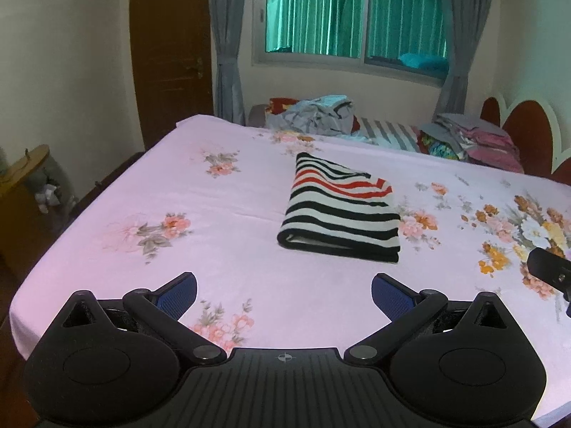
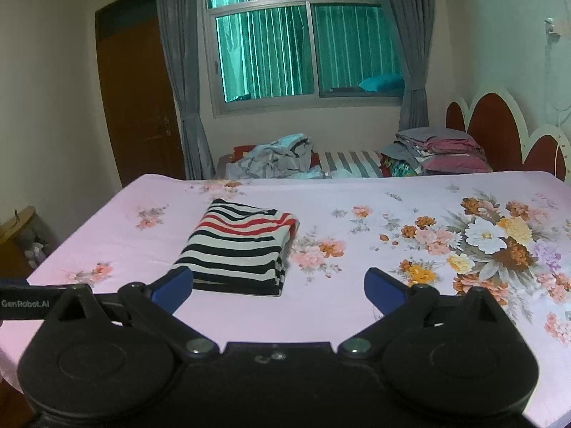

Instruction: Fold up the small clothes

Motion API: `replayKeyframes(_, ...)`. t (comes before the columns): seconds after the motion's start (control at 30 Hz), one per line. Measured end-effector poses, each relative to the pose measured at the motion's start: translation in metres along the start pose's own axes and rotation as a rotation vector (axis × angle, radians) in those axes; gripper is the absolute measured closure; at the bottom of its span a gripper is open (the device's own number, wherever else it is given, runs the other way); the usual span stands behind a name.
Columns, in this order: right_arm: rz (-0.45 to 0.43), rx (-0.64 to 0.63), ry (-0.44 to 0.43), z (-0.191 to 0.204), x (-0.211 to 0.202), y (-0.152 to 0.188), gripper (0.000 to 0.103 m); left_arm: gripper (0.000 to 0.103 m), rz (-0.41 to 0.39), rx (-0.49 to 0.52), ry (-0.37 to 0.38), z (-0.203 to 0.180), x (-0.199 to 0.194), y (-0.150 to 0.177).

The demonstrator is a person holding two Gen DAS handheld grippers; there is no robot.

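Left wrist view: my left gripper (image 1: 284,294) and my right gripper (image 2: 278,287) both hover with jaws spread wide and empty above the bed (image 1: 228,278), where the folded striped garment (image 1: 340,210) lies flat on the floral sheet, apart from both, unfolded clothes (image 2: 274,157) heaped beyond.

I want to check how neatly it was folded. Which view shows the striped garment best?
The left wrist view: the striped garment lies near the centre, fully unobstructed, its folded edge showing. In the right wrist view the garment sits left of centre, and the right gripper's left fingertip covers its near corner.
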State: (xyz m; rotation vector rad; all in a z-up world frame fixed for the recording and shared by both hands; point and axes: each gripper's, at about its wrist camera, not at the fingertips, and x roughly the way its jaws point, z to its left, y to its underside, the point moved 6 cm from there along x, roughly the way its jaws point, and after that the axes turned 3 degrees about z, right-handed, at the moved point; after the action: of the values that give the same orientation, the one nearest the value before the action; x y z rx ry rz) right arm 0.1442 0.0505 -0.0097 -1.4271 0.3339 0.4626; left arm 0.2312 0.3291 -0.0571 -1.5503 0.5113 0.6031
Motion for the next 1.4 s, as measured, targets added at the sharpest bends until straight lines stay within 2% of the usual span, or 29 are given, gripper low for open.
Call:
replayKeyframes(0.27,-0.02,-0.014,-0.001,0.009,-0.016,0.001,0.001,0.0,-0.059,-0.005,-0.005,0.01,-0.032,-0.001)
replayKeyframes(1.4,-0.013,0.0,-0.027,0.012,-0.023,0.003,0.001,0.0,-0.073,0.001,-0.005,0.002,-0.04,-0.006)
